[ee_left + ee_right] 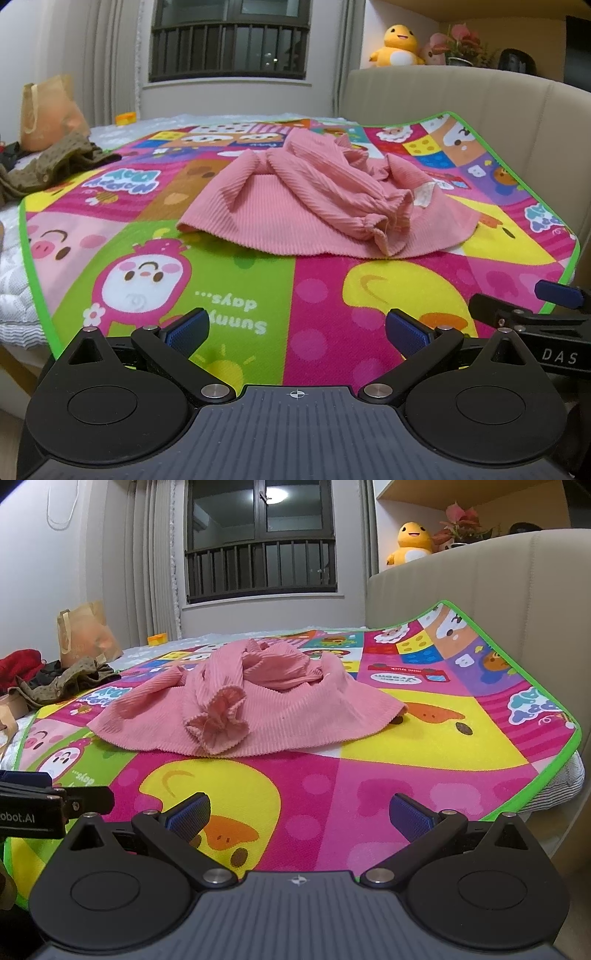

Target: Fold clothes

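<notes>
Both sets of jaws stand wide and hold nothing: left gripper (297, 332), right gripper (300, 818). The pink top (317, 206) lies crumpled on the mat (236, 295), well ahead of both.

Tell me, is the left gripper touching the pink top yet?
Apart. The left wrist view shows the left gripper open, with bare mat between its fingertips and the pink top.

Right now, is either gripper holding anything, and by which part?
Nothing is held. The left gripper and right gripper are open, short of the pink garment.
</notes>
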